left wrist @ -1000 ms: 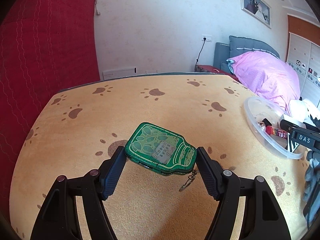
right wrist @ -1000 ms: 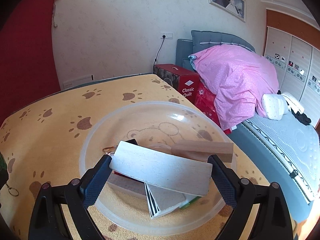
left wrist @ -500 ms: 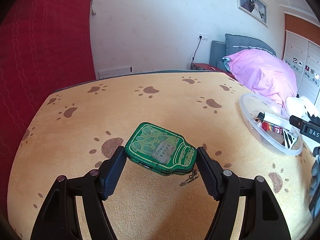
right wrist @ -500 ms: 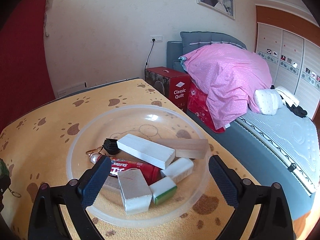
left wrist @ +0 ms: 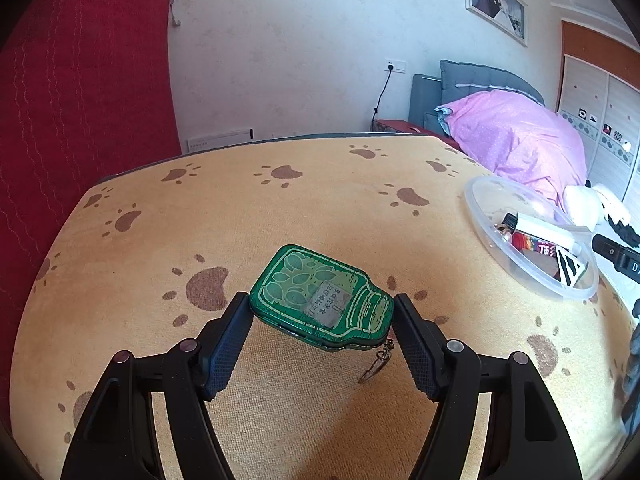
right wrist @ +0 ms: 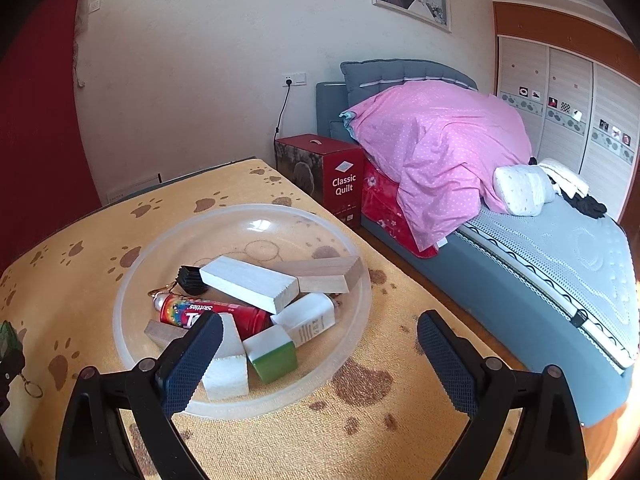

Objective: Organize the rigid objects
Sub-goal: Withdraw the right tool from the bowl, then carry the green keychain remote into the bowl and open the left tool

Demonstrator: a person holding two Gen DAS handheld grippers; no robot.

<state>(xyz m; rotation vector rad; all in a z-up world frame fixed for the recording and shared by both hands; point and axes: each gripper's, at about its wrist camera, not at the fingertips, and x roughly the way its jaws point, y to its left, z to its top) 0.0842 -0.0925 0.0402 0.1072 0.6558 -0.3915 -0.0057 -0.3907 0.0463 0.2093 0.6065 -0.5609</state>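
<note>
My left gripper (left wrist: 320, 320) is shut on a green bottle-shaped tin (left wrist: 320, 298) with a key ring (left wrist: 374, 368) dangling from it, held just above the table; its edge shows at the far left of the right wrist view (right wrist: 8, 340). My right gripper (right wrist: 318, 344) is open and empty, raised above the near rim of a clear plastic bowl (right wrist: 352, 248). In the bowl lie a white wooden block (right wrist: 248, 284), a plain wooden block (right wrist: 320, 274), a red Skittles tube (right wrist: 208, 314), a green-and-white block (right wrist: 272, 354) and other small pieces. The bowl also shows in the left wrist view (left wrist: 480, 200).
The table is covered with a yellow paw-print cloth (left wrist: 280, 208). A red curtain (left wrist: 80, 80) hangs at the left. A bed with a pink quilt (right wrist: 440, 140) and a red Classic Quilt box (right wrist: 332, 176) stand beyond the table's right edge.
My right gripper let go of the white wooden block into the bowl, then opened and drew back and up. My left gripper keeps its hold on the green tin and has lifted slightly.
</note>
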